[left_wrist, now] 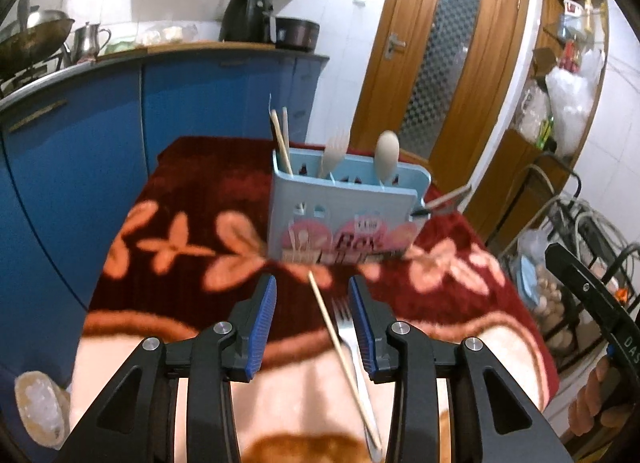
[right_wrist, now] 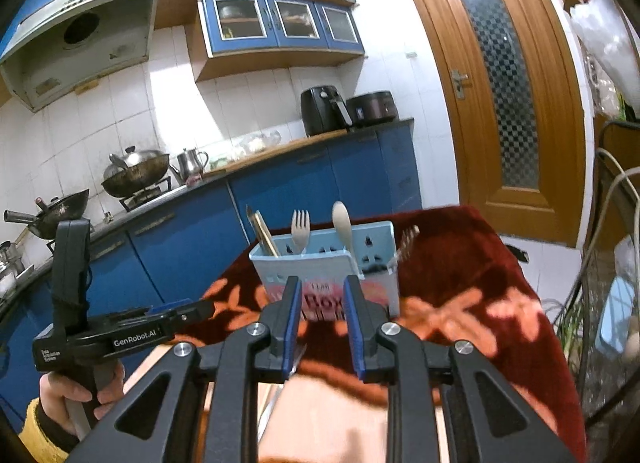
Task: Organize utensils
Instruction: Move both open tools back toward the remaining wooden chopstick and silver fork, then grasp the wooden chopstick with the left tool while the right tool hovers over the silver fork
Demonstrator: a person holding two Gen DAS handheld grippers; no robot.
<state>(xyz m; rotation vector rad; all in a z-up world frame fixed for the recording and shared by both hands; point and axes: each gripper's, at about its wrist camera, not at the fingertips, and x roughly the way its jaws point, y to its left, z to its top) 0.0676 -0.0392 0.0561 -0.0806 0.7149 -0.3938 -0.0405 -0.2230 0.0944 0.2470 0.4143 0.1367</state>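
left gripper (left_wrist: 312, 303) open over chopstick (left_wrist: 340, 347), metal fork (left_wrist: 352, 339) | right gripper (right_wrist: 320, 303) open, empty | utensil caddy (left_wrist: 344, 219) mid-table

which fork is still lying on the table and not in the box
The metal fork, lying flat on the red floral cloth between the left hand-held gripper fingers, beside a loose chopstick. The pale wooden fork stands upright in the blue utensil box.

both views were bright and evenly lit, with a slanted patch of light on the tiles (right_wrist: 224, 103). strong fisheye bending curved the door (right_wrist: 496, 95) and cabinets (left_wrist: 80, 167), and black corners framed each picture. the cloth (left_wrist: 180, 239) and the box (left_wrist: 344, 219) were smeared by motion blur. the fingers (left_wrist: 264, 319) were sharp.
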